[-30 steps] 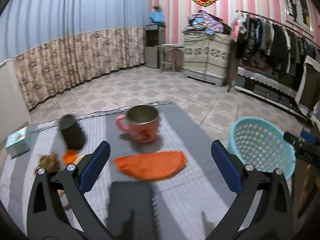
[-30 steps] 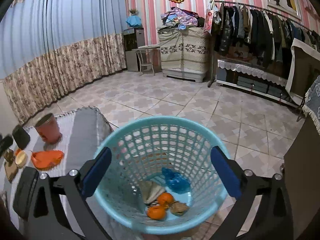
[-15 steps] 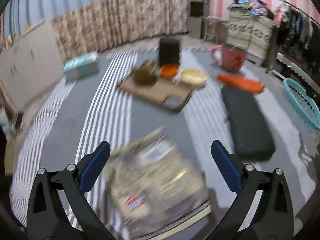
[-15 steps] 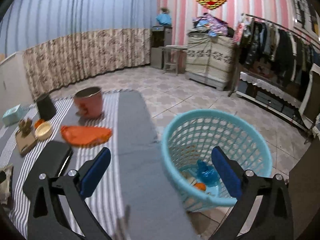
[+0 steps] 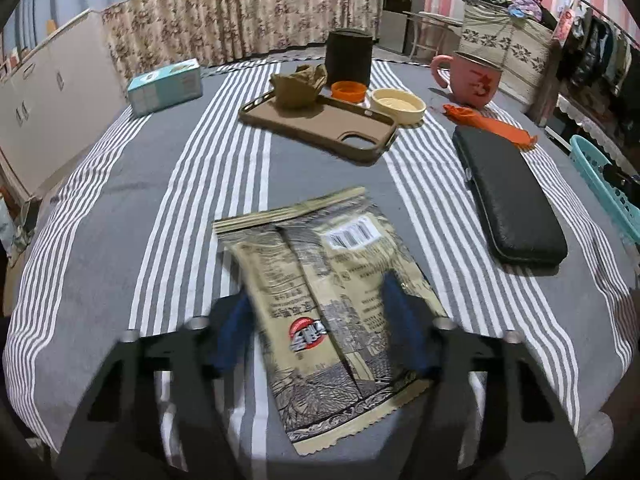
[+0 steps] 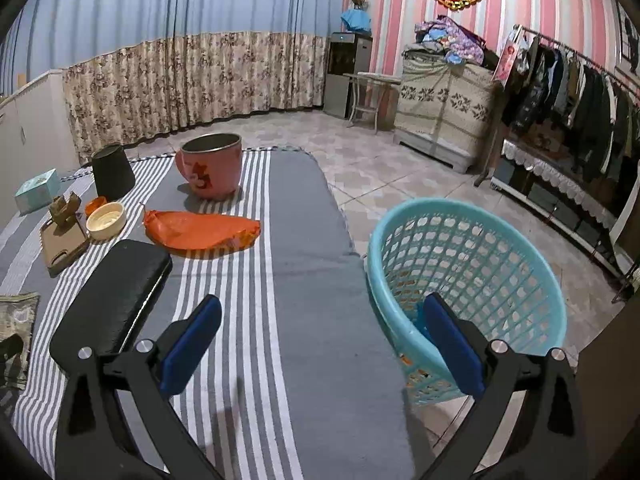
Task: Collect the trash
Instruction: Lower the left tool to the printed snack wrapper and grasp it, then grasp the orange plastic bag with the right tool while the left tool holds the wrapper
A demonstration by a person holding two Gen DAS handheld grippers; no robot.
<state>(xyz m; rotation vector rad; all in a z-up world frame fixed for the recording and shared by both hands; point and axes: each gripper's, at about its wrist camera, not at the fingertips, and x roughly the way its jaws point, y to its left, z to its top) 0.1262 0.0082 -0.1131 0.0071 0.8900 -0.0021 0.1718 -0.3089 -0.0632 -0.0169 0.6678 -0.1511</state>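
A flat beige snack wrapper (image 5: pixel 324 312) with a barcode lies on the striped cloth. My left gripper (image 5: pixel 320 332) straddles its near half, blurred, its blue pads at each side; I cannot tell whether it grips. The wrapper's edge shows in the right wrist view (image 6: pixel 16 332). An orange wrapper (image 6: pixel 200 230) lies beside the pink mug (image 6: pixel 210 170). A crumpled brown paper (image 5: pixel 298 86) sits on a phone case (image 5: pixel 320 124). The teal basket (image 6: pixel 464 280) stands off the table's right edge. My right gripper (image 6: pixel 320 344) is open and empty above the cloth.
A long black case (image 5: pixel 506 196) lies right of the wrapper. A black cup (image 5: pixel 348 58), an orange lid (image 5: pixel 348 90), a cream dish (image 5: pixel 398 104) and a teal tissue box (image 5: pixel 164 86) stand at the back. A clothes rack (image 6: pixel 580 92) stands right.
My left gripper has swung away from the mug and come down over the beige wrapper, its pads closer together. My right gripper has moved from above the basket to over the table.
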